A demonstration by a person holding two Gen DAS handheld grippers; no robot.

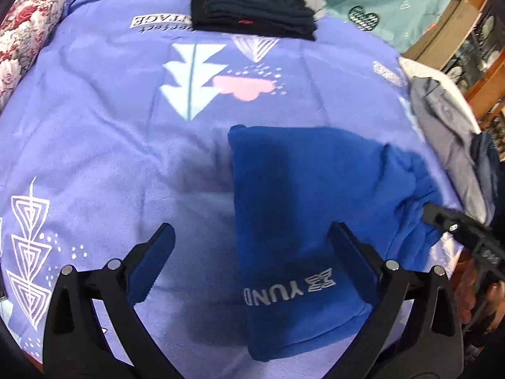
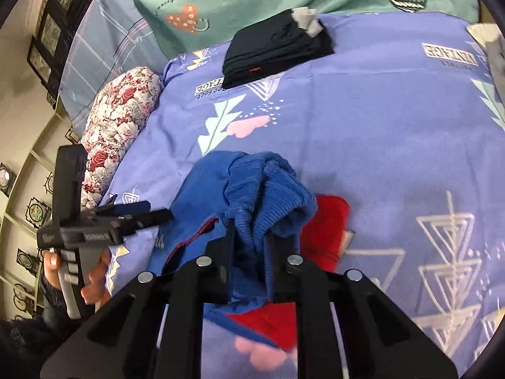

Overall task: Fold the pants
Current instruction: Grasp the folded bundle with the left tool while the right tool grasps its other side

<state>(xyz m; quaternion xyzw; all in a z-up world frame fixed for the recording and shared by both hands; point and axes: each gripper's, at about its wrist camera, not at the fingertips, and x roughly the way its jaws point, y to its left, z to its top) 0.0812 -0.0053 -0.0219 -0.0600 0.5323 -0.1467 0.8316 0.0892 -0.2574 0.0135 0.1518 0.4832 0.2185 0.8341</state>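
Note:
Blue pants (image 1: pixel 303 199) with a white "YUND" logo lie folded on the purple bedspread (image 1: pixel 110 132). My left gripper (image 1: pixel 252 243) is open and empty, just above the pants' near left edge. My right gripper (image 2: pixel 249 237) is shut on the pants' ribbed waistband (image 2: pixel 271 195), bunching it up off the bed; the gripper also shows at the right edge of the left wrist view (image 1: pixel 454 227). In the right wrist view the left gripper (image 2: pixel 151 214) hovers at the left of the pants.
A stack of folded dark clothes (image 1: pixel 252 6) sits at the far side of the bed. A floral bolster (image 1: pixel 28 31) lies along the left. A pile of grey and white garments (image 1: pixel 448 132) lies at the right. A red printed patch (image 2: pixel 325 230) is beside the pants.

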